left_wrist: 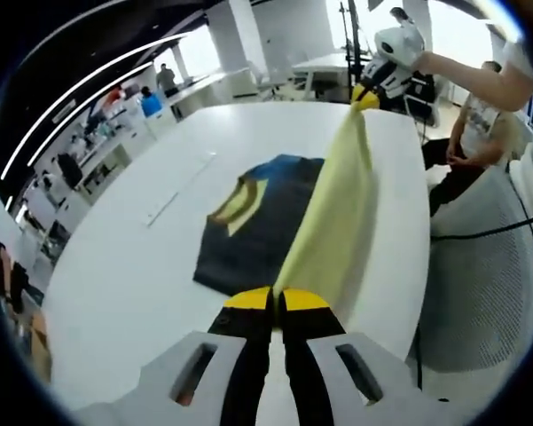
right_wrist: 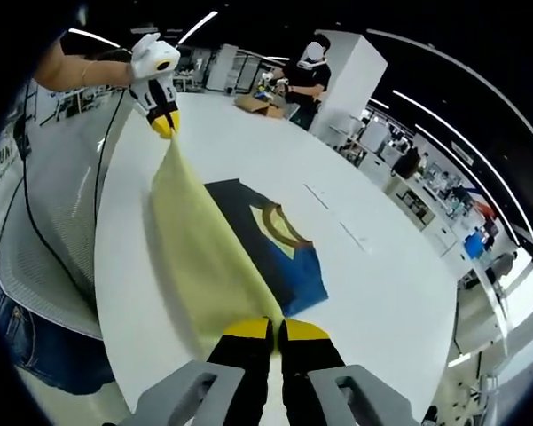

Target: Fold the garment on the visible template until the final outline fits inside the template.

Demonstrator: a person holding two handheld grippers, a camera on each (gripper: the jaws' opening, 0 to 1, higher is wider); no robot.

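Currently the step in hand looks like a fold in mid-lift: a side of the dark navy garment with a pale yellow inner face [left_wrist: 275,222] is raised off the round white bench [left_wrist: 115,266] and stretched taut between the two tools. In the left gripper view, the left tool [left_wrist: 273,300] has its yellow-tipped jaws closed together on the near corner of the lifted yellow flap, and the right tool [left_wrist: 365,98] at the far end pinches the other corner, its jaws apparently closed on the cloth. The rest of the garment lies flat on the bench, its yellow-lined neck opening towards the left of that view and a blue band at its far end. In the right gripper view, the left tool [right_wrist: 164,122] holds the far corner while the right tool [right_wrist: 275,330] has its jaws shut on the near one, with the garment [right_wrist: 270,244] lying beside the flap on the bench [right_wrist: 381,293]. The lifted edge runs as the long axis from one tool to the other. The next move probably calls for carrying both corners across together, keeping the edge tight, and laying it down evenly. No template outline can be made out.
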